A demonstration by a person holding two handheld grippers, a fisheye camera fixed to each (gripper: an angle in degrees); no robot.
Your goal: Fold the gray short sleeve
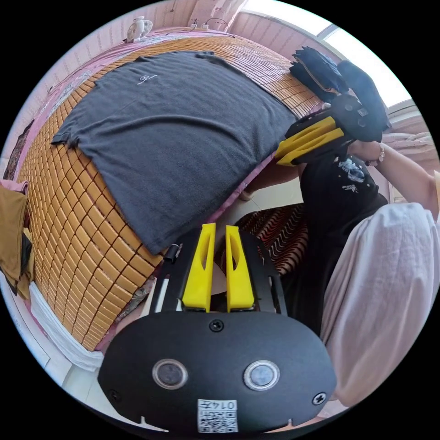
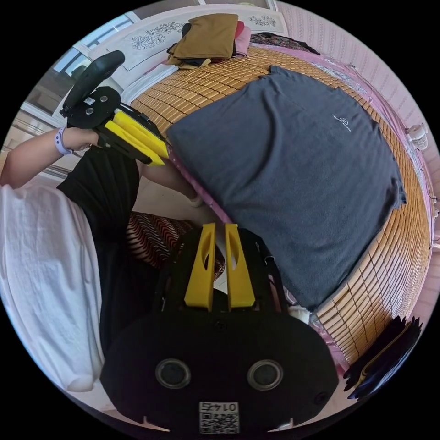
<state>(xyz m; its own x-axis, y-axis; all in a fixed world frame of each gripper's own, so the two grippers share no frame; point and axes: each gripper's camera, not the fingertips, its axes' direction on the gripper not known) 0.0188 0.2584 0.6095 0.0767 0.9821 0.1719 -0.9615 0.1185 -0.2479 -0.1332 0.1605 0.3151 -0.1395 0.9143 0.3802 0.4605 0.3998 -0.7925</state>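
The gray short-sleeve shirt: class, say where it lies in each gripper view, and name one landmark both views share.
Left gripper view: the gray shirt lies flat across the upper middle, on the bamboo mat.
Right gripper view: the gray shirt fills the centre right.
Shared landmark: the shirt's small white chest logo.

Bright daylight from an overexposed window [image 1: 366, 68]; soft shadows, sharp focus throughout, strong fisheye bending and black vignette at edges.
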